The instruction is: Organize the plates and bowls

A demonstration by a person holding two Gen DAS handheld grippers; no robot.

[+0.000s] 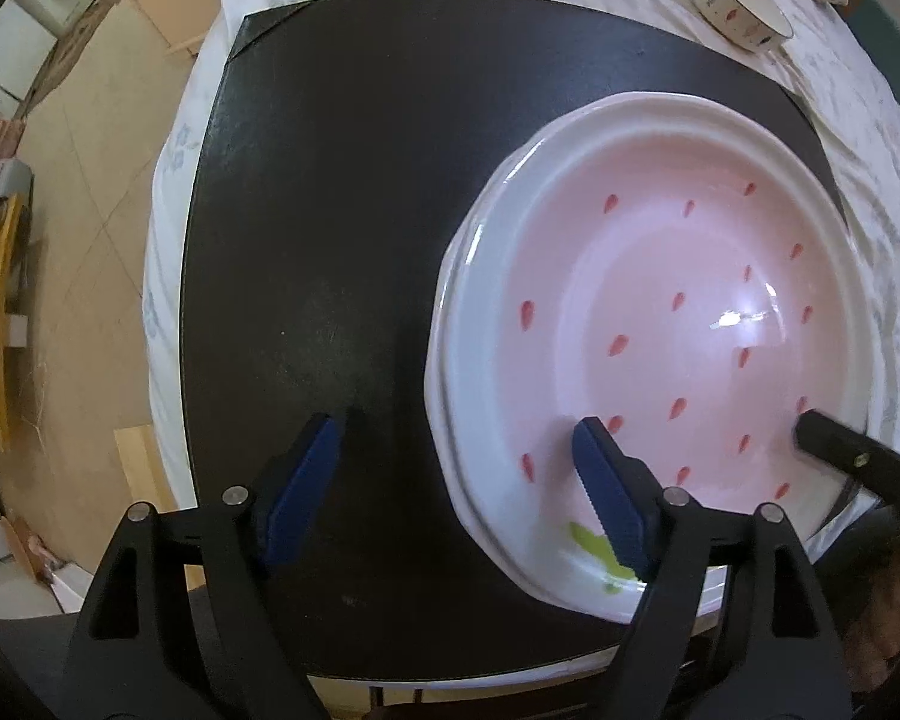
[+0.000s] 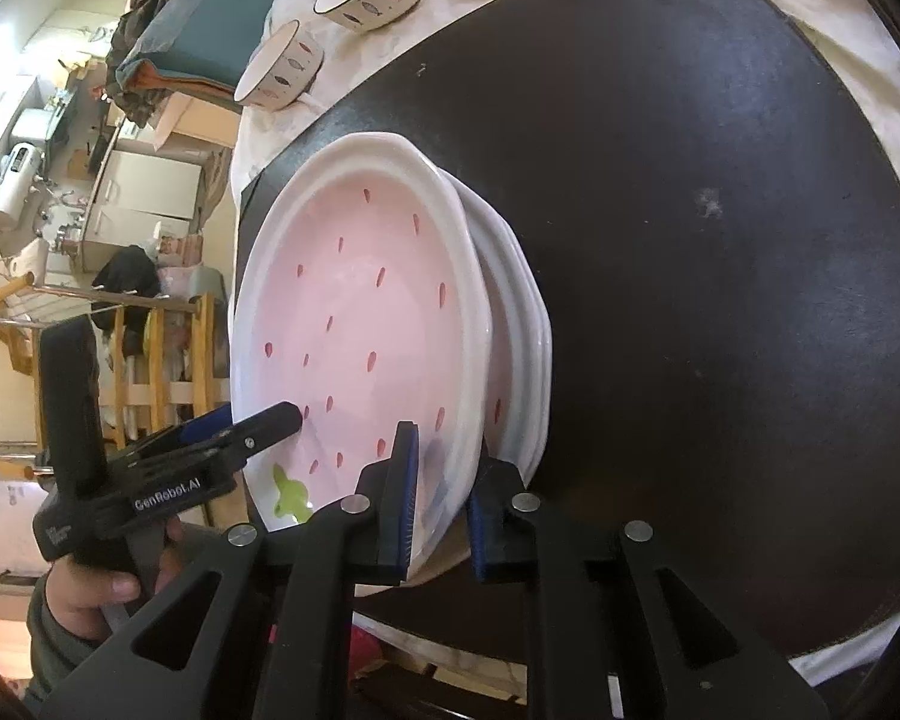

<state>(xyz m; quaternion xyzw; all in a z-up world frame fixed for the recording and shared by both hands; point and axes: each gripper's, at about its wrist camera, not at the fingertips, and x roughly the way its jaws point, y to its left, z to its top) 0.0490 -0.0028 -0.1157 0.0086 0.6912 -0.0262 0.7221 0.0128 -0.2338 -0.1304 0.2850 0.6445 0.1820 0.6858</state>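
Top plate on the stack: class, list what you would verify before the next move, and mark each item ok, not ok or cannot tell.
1. Right gripper fingers clamped on the top plate rim: ok.
2. Left gripper open, holding nothing: ok.
3. Left fingers straddle the rim, one over the mat, one over the plate: ok.
4. Top plate lined up with the lower plate: not ok, it sits offset.
5. Top plate resting flat on the lower one: cannot tell.
6. Bowls clear of the plates: ok, they stand apart on the cloth.
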